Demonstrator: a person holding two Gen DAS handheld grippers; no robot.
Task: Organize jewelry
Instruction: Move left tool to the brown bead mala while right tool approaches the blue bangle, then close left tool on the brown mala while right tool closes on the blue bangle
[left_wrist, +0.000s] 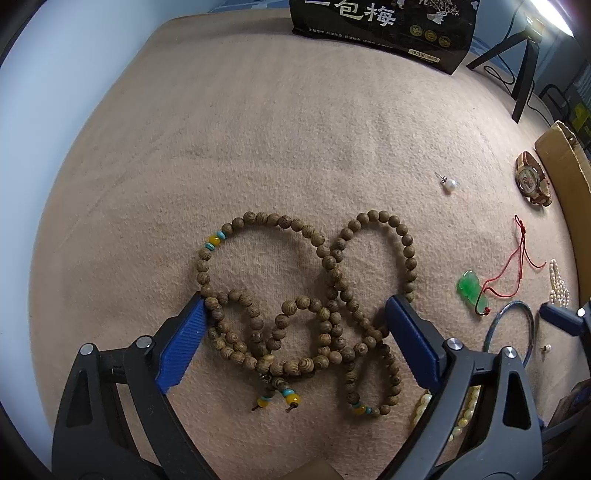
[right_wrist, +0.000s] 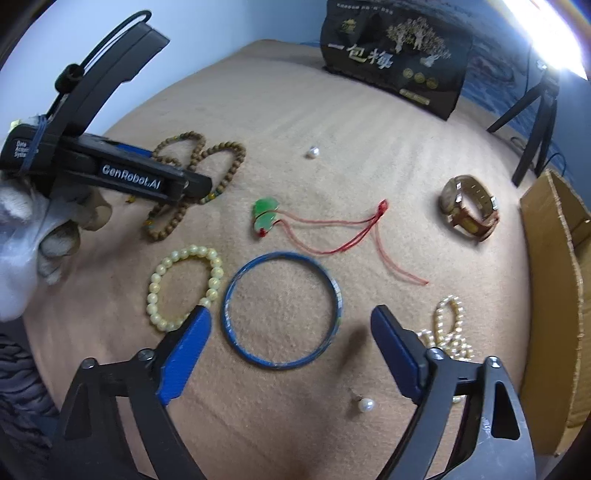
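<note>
A long strand of brown wooden beads (left_wrist: 328, 262) with yellow and turquoise accents lies in loops on the tan cloth (left_wrist: 277, 147). My left gripper (left_wrist: 297, 301) stands open over it, pointing steeply down, one blue pad on each side of the loops. In the right wrist view a blue bangle (right_wrist: 280, 365) lies flat between the pads of my right gripper (right_wrist: 291, 310), which is open; neither pad presses on the ring. A gloved hand (right_wrist: 22, 236) holds the left gripper above the wooden beads (right_wrist: 236, 147).
On the cloth also lie a green jade pendant (right_wrist: 266, 214) on red cord, a yellow bead bracelet (right_wrist: 153, 291), a wristwatch (right_wrist: 469, 206), a pearl strand (right_wrist: 448, 325) and two pearl studs (right_wrist: 313, 151) (right_wrist: 366, 405). A cardboard box (right_wrist: 554, 277) borders the right; a black bag (right_wrist: 395, 62) stands behind.
</note>
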